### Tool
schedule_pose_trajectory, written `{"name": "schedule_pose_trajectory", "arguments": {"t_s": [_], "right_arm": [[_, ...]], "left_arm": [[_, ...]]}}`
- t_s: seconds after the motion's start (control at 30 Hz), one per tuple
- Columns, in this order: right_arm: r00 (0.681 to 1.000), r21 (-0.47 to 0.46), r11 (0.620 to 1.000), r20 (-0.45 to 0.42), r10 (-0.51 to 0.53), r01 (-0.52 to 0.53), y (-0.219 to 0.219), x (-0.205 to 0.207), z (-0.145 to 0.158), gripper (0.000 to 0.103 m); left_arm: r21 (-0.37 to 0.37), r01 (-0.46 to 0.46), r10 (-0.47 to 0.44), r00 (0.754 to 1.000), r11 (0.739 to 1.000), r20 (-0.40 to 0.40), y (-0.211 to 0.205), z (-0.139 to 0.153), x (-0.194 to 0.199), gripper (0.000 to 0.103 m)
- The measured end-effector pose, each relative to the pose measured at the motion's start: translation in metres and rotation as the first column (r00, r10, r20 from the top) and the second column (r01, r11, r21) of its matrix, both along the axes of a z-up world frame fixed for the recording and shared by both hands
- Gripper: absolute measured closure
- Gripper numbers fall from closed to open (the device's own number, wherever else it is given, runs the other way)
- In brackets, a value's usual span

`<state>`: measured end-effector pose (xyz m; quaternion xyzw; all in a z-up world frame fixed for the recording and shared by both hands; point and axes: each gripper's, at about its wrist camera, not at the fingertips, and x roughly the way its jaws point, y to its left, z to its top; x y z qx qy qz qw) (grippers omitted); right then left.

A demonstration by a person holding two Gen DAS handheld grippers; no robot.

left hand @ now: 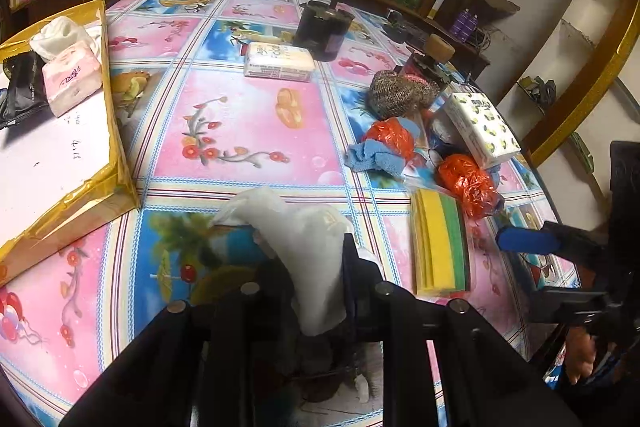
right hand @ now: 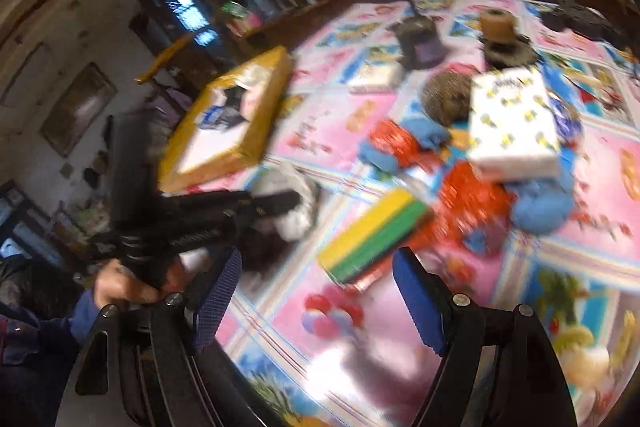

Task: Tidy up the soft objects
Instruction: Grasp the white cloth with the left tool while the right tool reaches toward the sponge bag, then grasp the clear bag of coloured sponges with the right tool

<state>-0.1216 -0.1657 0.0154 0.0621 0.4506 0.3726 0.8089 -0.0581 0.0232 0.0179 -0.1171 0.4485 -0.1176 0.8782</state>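
Fingers of the left gripper [left hand: 316, 267]: clamped on crumpled white tissue wad [left hand: 304, 243], low over the table [left hand: 240, 131]. Right gripper [right hand: 316, 291] fingers: apart, empty, yellow-green sponge stack [right hand: 372, 235] at 12 o'clock. Risk: thin tissue could tear or slip out; grippers close enough to collide.

Glossy plastic tablecloth [left hand: 256, 131], crinkly white bag [left hand: 308, 247]

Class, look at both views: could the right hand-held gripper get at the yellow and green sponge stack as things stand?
Probably yes. The right hand-held gripper stands open, empty, with the sponge stack just ahead of it; only bare tablecloth lies between.
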Motion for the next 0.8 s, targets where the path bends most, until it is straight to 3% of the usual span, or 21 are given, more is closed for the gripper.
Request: {"name": "schedule_pose_trajectory", "arguments": {"t_s": [0.13, 0.2, 0.33, 0.37, 0.43, 0.63, 0.8], "right_arm": [[0.996, -0.128, 0.989, -0.026, -0.083, 0.079, 0.013, 0.009, -0.012, 0.021], [0.995, -0.146, 0.986, -0.042, -0.09, 0.083, 0.02, 0.017, -0.016, 0.021], [0.993, -0.288, 0.95, 0.03, -0.112, 0.116, 0.043, 0.034, -0.022, 0.022], [0.993, -0.319, 0.941, 0.067, -0.1, 0.116, 0.05, 0.037, -0.022, 0.044], [0.989, -0.385, 0.915, 0.129, -0.07, 0.115, 0.06, 0.044, -0.021, 0.054], [0.98, -0.447, 0.895, 0.173, 0.096, -0.009, 0.075, 0.057, -0.02, 0.055], [0.974, -0.378, 0.926, 0.202, 0.099, -0.016, 0.065, 0.054, -0.024, 0.053]], "left_arm": [[-0.003, -0.001, 0.001, 1.0, 1.0, 0.0, -0.001, 0.0, 0.0, 0.084], [-0.002, -0.001, 0.001, 1.0, 1.0, 0.002, -0.002, 0.0, -0.002, 0.084], [-0.004, -0.003, 0.003, 1.0, 1.0, 0.004, -0.001, 0.0, -0.004, 0.083], [-0.005, -0.004, 0.004, 1.0, 1.0, 0.004, -0.001, 0.0, -0.004, 0.083], [-0.006, -0.006, 0.006, 1.0, 1.0, 0.005, -0.001, 0.0, -0.005, 0.083], [0.005, -0.007, 0.006, 1.0, 1.0, 0.003, 0.0, 0.0, -0.005, 0.081], [0.042, 0.004, -0.004, 1.0, 0.999, 0.004, -0.005, 0.0, -0.004, 0.079]]}}
